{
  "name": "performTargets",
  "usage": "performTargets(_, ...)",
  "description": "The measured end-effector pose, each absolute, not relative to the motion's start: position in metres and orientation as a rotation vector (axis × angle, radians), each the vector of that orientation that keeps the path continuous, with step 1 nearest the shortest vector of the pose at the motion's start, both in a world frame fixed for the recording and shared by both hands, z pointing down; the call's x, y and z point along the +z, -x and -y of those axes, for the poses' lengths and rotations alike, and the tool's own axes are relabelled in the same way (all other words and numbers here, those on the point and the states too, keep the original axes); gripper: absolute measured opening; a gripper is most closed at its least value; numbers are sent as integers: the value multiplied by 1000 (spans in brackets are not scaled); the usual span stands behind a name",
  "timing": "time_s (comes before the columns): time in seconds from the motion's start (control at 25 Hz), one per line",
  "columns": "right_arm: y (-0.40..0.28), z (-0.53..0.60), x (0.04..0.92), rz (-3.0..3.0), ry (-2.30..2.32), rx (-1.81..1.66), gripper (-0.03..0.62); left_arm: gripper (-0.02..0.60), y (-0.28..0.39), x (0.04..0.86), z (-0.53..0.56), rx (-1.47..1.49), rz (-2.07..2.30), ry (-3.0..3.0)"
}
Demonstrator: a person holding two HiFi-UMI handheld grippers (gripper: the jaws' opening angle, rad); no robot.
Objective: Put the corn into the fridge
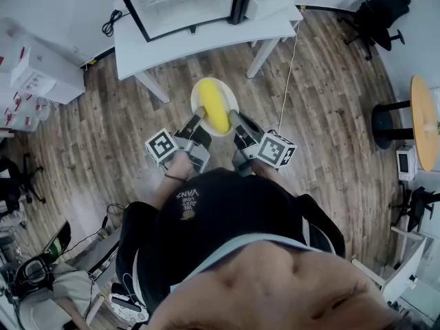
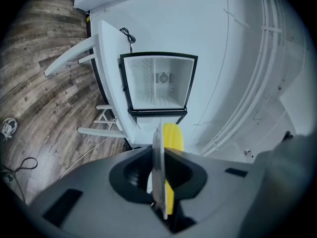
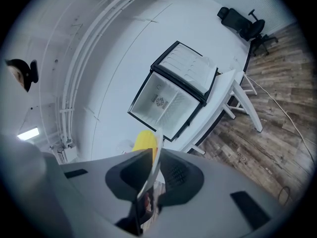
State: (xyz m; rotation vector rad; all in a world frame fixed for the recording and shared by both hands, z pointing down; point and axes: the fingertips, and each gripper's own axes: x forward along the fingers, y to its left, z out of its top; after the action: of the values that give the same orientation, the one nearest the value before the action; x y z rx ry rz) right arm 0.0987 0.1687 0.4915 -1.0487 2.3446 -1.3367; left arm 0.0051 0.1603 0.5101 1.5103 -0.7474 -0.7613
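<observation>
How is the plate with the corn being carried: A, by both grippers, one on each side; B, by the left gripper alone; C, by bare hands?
A: the left gripper and the right gripper each clamp an opposite edge of the plate that bears the corn.

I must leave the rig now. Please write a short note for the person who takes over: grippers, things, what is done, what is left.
Left gripper: shut on the left rim of the white plate.
Right gripper: shut on the right rim of the same plate.
Corn: lies on the plate, held in the air between both grippers.
Fridge: stands open on the white table, ahead of the plate.
Done: plate with corn lifted.
Left: carry it to the fridge, set it inside, release.
</observation>
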Motion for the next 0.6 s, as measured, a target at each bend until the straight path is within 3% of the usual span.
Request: performTargets(0.6,-61,-120,489,-2300,1082,-1326,48,44,32,510,-108,-729,725,-1512)
